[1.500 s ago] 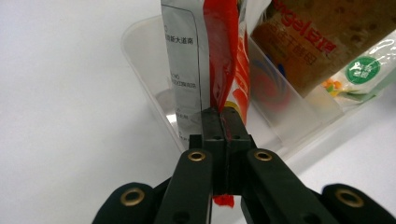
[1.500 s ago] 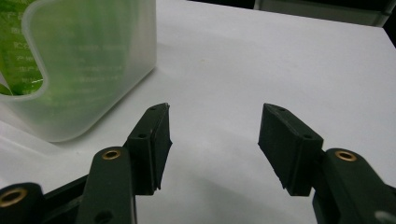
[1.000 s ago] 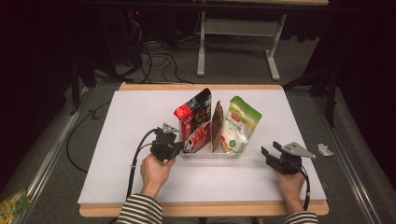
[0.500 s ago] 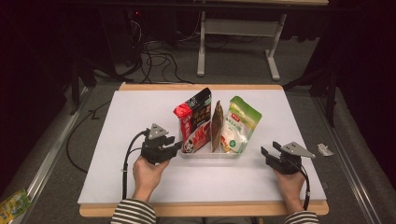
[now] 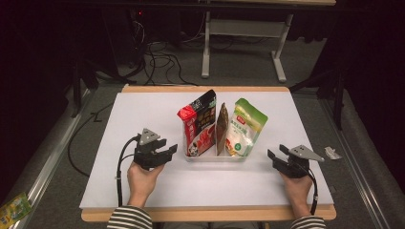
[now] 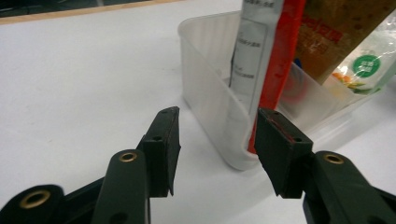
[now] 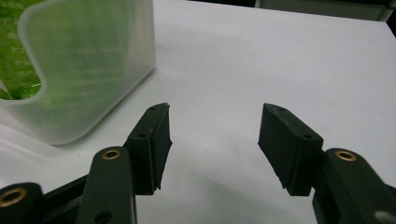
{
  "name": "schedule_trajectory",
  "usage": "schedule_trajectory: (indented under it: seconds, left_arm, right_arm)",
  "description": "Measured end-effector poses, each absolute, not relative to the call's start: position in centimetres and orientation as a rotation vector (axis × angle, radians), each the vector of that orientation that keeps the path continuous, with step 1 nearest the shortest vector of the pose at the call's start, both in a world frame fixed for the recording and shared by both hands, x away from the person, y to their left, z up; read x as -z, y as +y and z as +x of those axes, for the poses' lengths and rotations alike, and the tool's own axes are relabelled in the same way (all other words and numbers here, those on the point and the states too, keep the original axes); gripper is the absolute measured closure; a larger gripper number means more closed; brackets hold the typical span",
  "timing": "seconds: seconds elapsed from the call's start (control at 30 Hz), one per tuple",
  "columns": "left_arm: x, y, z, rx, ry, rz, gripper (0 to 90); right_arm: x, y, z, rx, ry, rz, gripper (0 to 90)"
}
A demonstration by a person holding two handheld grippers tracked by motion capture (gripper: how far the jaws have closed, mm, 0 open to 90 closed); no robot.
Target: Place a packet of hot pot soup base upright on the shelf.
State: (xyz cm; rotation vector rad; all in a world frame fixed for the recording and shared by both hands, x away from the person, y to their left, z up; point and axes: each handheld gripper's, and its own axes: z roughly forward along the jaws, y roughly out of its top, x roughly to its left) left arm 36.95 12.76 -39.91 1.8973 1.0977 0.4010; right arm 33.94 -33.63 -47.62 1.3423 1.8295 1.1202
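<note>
A clear plastic bin (image 5: 212,156) stands mid-table with three upright pouches in it: a red-and-black one (image 5: 198,121), a brown one (image 5: 222,125) and a green-and-white one (image 5: 246,126). My left gripper (image 5: 168,151) sits just left of the bin. Its jaws have just been opening and nothing is pressed between the pads. In the left gripper view the open gripper (image 6: 217,149) faces the bin's corner (image 6: 210,107) and the red pouch's edge (image 6: 275,70). My right gripper (image 5: 276,155) rests open right of the bin. In the right gripper view it (image 7: 212,144) points at bare table, beside the bin (image 7: 93,70).
The white table top (image 5: 143,109) has free room on the left, far side and front. A small wrapper scrap (image 5: 332,152) lies at the right edge. A green packet (image 5: 14,207) lies on the floor lower left. Cables (image 5: 157,52) and a desk frame (image 5: 239,28) lie beyond.
My left gripper has drawn back to the left, away from the red-and-black pouch and the bin, and its jaws have opened. The right gripper has kept still.
</note>
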Motion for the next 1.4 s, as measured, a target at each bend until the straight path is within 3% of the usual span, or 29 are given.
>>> schedule_trajectory:
  seconds: [0.4,1.4]
  left_arm:
    - [40.7,14.6,36.9,-0.401,1.161,1.843,50.9]
    - [43.9,17.3,36.7,-0.437,1.265,1.785,41.6]
  right_arm:
    - [47.6,-33.6,34.0,-1.118,1.833,1.339,44.0]
    - [47.6,-33.5,34.0,-1.106,1.844,1.331,44.2]
